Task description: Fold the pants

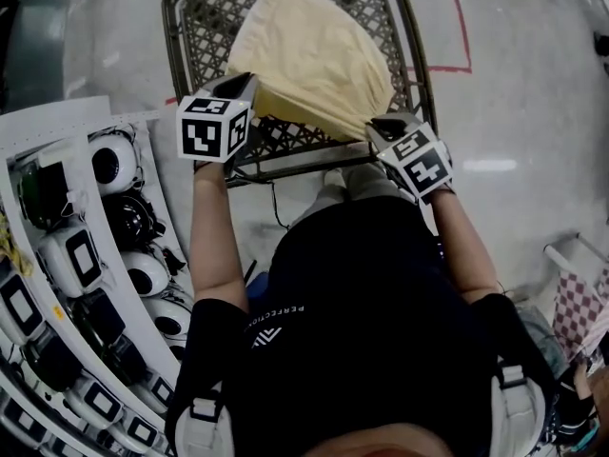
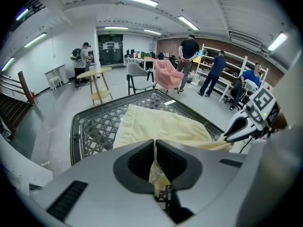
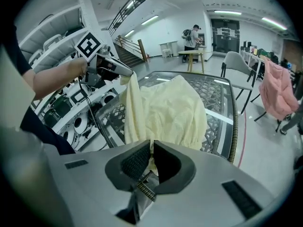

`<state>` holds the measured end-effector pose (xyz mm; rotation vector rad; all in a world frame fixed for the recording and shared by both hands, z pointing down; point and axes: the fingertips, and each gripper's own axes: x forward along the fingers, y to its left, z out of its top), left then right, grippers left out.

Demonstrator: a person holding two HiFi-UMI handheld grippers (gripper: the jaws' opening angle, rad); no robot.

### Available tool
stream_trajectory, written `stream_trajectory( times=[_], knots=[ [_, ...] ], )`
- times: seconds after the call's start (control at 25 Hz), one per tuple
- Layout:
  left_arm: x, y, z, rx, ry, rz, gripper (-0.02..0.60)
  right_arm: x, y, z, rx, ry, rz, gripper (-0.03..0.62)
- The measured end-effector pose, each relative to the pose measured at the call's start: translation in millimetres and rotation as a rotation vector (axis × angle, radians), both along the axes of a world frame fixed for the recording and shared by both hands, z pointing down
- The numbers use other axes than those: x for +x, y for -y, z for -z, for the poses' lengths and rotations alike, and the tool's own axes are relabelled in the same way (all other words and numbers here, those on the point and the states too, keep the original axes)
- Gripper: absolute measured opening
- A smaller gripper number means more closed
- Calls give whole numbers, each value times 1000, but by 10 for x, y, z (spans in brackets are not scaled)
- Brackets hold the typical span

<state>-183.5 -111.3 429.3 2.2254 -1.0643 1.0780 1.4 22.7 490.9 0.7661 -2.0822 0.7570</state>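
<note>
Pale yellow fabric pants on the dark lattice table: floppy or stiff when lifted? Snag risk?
Likely floppy: the pale yellow fabric pants hang in soft folds between the left gripper and right gripper, both shut on their edge. Probably light: thin pinches hold them. May snag on the dark lattice table if dragged.

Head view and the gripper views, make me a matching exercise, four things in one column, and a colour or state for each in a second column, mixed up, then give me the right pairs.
Things:
1. pants
2. table
3. left tongs
4. floor tape

Colour or state:
A. red
B. pale yellow
C. clamped shut on cloth
D. dark lattice top

Pairs: 1-B, 2-D, 3-C, 4-A
</note>
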Motion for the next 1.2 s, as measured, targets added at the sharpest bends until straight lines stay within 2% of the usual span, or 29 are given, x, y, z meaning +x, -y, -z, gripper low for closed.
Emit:
stream_trajectory(
  times=[0.48, 0.8, 1.2],
  knots=[
    [198, 746, -37, -12, 74, -29, 23, 34, 518, 44, -2, 37, -11, 46],
    [382, 1160, -140, -22, 81, -32, 23, 70, 775, -11, -15, 44, -15, 46],
    [504, 1579, -395, -51, 132, -46, 23, 146, 1083, -100, -21, 72, -76, 46]
  ],
)
